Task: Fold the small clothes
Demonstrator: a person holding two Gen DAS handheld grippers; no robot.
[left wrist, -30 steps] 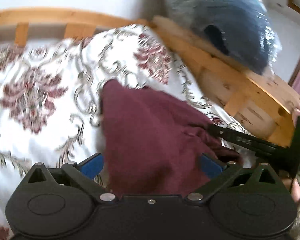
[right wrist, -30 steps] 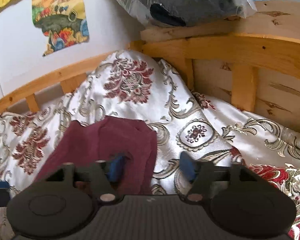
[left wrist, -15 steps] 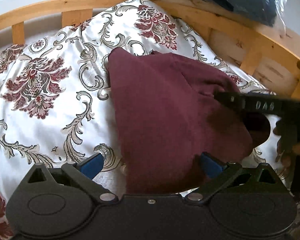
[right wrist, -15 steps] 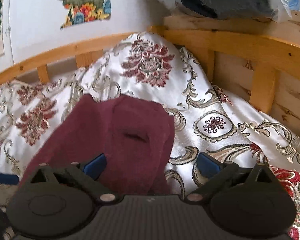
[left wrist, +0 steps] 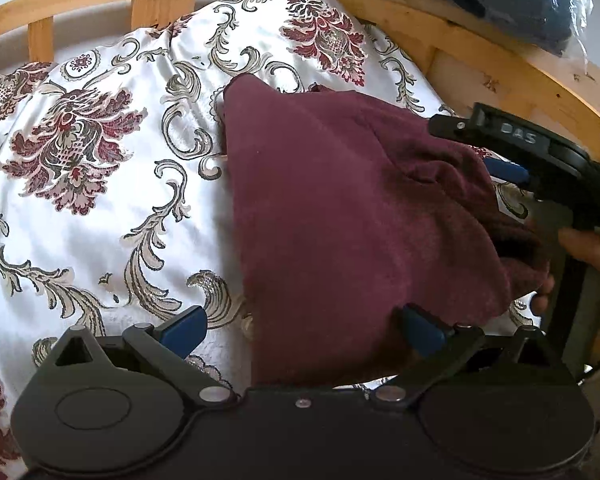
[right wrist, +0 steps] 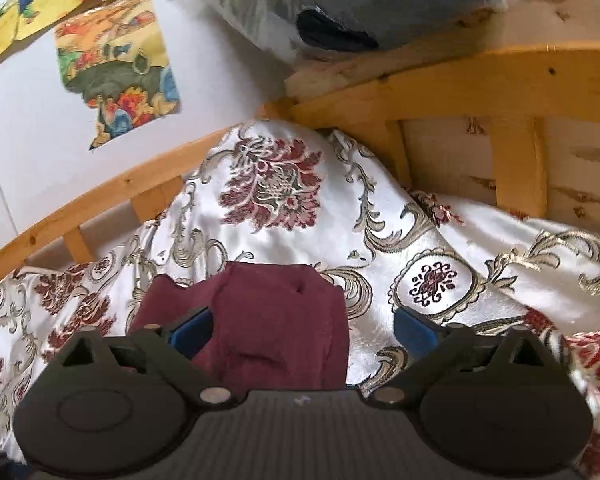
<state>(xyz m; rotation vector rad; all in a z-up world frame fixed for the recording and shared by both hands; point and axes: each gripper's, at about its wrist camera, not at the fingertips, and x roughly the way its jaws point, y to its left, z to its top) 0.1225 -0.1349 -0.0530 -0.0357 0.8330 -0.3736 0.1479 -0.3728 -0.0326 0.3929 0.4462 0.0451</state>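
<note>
There is one dark red cloth (left wrist: pixel 340 208) on one flowery white blanket (left wrist: pixel 100 200). I see two grippers, a left gripper (left wrist: pixel 304 328) and a right gripper (right wrist: pixel 304 330), and each has two blue pads (left wrist: pixel 184 326). One plastic bag (right wrist: pixel 340 4) sits up on one wooden bed frame (right wrist: pixel 480 76). Two bright posters (right wrist: pixel 116 60) hang on the wall.

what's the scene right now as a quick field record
garment: maroon cloth, lying rumpled on the bedspread
surface: white satin bedspread with maroon floral pattern
frame: wooden bed rail behind
on rail: dark bundle in clear plastic
wall: colourful posters
left hand-held gripper: open, over the cloth's near edge
right hand-held gripper: open, cloth between its jaws, jaws just narrowed slightly
</note>
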